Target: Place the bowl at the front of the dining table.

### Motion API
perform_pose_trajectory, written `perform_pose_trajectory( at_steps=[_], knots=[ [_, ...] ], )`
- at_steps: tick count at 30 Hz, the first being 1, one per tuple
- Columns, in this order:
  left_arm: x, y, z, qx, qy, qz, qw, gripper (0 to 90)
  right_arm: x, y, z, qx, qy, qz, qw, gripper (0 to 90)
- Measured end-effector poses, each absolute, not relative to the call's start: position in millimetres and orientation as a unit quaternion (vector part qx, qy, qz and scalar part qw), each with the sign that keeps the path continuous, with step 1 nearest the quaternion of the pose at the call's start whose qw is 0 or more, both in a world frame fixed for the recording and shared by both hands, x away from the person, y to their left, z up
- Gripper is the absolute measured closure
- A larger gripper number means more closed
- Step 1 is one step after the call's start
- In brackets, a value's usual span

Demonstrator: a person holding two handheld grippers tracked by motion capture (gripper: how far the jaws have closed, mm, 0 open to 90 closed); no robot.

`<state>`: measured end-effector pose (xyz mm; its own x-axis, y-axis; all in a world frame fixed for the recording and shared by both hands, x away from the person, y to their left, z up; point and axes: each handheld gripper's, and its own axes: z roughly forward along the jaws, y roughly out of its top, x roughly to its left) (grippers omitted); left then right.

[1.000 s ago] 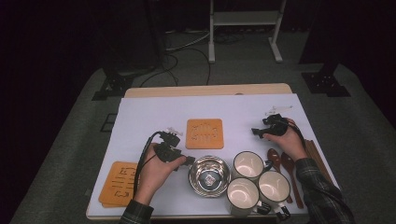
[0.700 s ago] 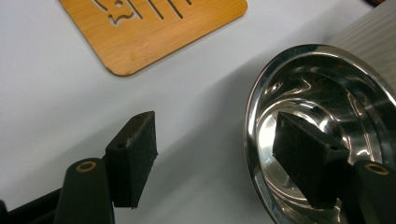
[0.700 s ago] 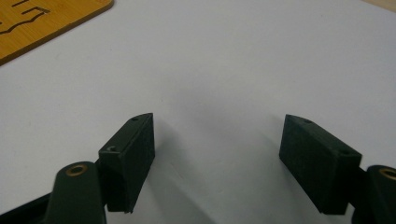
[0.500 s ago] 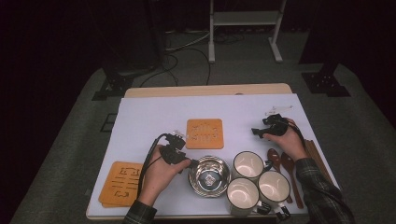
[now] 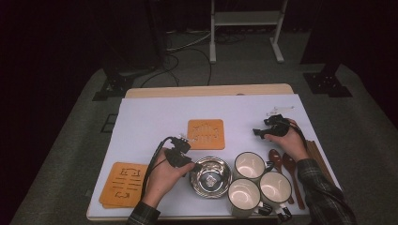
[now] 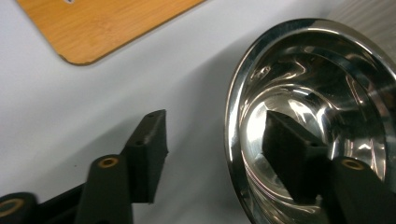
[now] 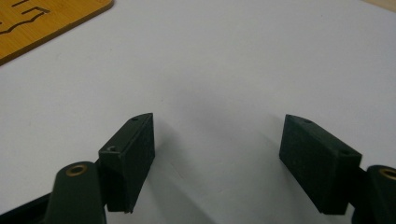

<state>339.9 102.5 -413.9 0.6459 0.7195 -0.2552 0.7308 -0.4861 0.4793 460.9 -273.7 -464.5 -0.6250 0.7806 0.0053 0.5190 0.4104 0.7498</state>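
Steel bowl (image 5: 210, 176) lower centre of frame: your left gripper (image 6: 219, 149) straddles rim, jaws just been closing, pads not pressing yet. Right gripper (image 7: 219, 158) wide, empty, over table (image 7: 243, 60).

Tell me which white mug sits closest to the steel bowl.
The front-left white ceramic mug, touching the shiny steel bowl; the other two mugs stand farther right.

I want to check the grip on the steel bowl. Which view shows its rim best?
The left gripper view: the steel bowl looms close, its rim between the left hand-held gripper jaws, one inside, one outside, not yet pressing. The high view shows the whole bowl, small. The right gripper view shows bare table.
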Motion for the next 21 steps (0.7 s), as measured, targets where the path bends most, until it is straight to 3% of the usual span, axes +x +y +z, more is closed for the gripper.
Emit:
perform_pose_trajectory(
  at_steps=[21],
  knots=[
    [339.4,99.6,-414.5,0.868,0.412,-0.014,0.277,66.5,460.8,-273.6,-464.5,0.396,0.821,0.372,0.176,25.0]
  ],
)
